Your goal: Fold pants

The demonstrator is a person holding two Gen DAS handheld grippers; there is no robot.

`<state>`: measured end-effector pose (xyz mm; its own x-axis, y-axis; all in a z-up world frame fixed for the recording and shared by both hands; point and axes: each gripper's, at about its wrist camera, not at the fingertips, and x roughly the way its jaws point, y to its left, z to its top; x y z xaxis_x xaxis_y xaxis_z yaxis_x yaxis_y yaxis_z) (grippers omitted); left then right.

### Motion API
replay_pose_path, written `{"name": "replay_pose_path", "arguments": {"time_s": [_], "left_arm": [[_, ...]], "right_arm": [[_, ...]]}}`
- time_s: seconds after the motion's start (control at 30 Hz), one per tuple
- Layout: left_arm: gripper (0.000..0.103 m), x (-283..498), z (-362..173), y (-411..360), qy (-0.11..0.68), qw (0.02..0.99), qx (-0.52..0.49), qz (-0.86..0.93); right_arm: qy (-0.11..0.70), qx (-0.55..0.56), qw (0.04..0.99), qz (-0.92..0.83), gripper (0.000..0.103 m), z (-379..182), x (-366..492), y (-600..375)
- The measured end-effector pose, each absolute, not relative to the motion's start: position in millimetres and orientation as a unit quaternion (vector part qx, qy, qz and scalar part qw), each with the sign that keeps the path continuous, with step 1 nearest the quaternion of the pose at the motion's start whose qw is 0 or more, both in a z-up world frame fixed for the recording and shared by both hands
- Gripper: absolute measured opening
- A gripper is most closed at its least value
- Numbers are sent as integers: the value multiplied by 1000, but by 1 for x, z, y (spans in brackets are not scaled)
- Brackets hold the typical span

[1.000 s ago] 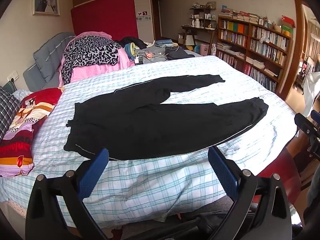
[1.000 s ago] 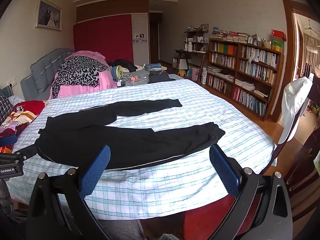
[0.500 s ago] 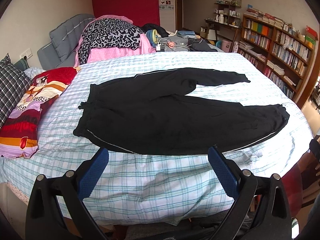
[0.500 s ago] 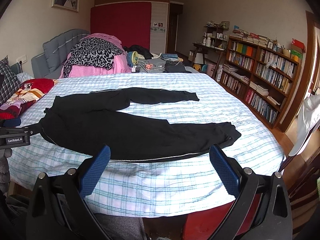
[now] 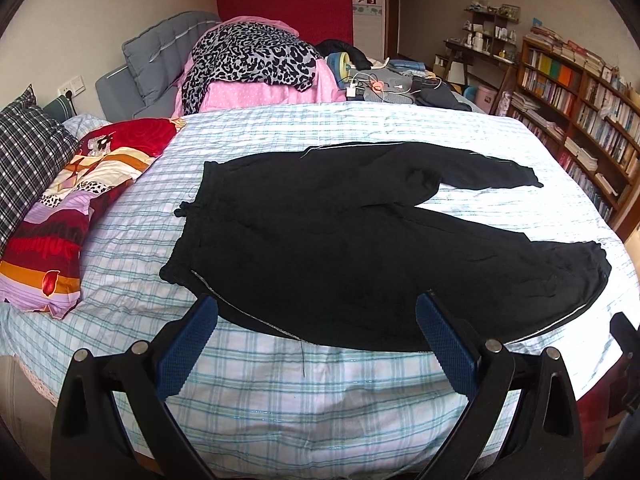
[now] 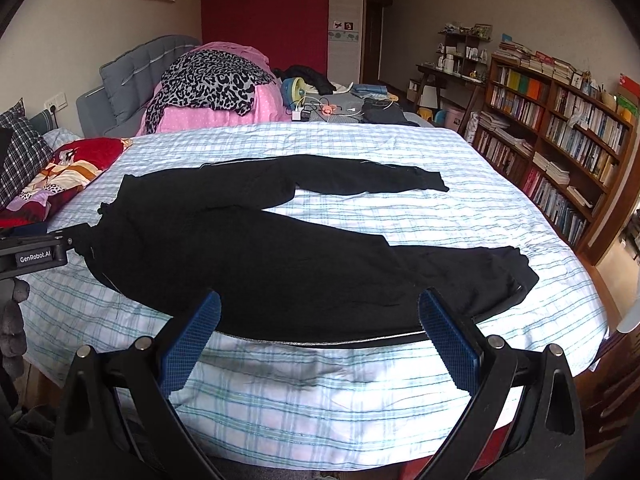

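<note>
Black pants [image 5: 340, 240] lie spread flat on the checked bed sheet [image 5: 300, 392], waistband to the left, both legs splayed to the right. They also show in the right wrist view [image 6: 280, 256]. My left gripper [image 5: 316, 336] is open and empty, hovering over the pants' near edge by the waist end. My right gripper [image 6: 318, 332] is open and empty, hovering over the near leg's lower edge. The left gripper's body [image 6: 36, 258] shows at the left edge of the right wrist view, near the waistband.
Patterned pillows [image 5: 68, 208] lie at the bed's left. A pink pile with a leopard-print cloth [image 5: 248, 60] and cables sits at the far side. A bookcase [image 5: 580, 120] stands along the right wall. The bed's near edge drops off below both grippers.
Both grippers have moved forward and closer to the bed, so the pants look larger and nearer. Both stay open. The pants have not moved.
</note>
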<state>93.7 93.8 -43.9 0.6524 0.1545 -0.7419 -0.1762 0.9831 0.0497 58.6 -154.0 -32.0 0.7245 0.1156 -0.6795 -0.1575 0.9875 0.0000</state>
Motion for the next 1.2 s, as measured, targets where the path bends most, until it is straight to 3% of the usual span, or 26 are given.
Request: {"name": "replay_pose_path", "arguments": {"time_s": [0.4, 1.2], "left_arm": [[98, 124, -91, 121, 465, 876, -21, 125], [98, 129, -101, 131, 470, 870, -20, 145]], "right_arm": [[405, -2, 910, 87, 100, -70, 88, -144], [548, -73, 808, 203, 100, -174, 76, -80]]}}
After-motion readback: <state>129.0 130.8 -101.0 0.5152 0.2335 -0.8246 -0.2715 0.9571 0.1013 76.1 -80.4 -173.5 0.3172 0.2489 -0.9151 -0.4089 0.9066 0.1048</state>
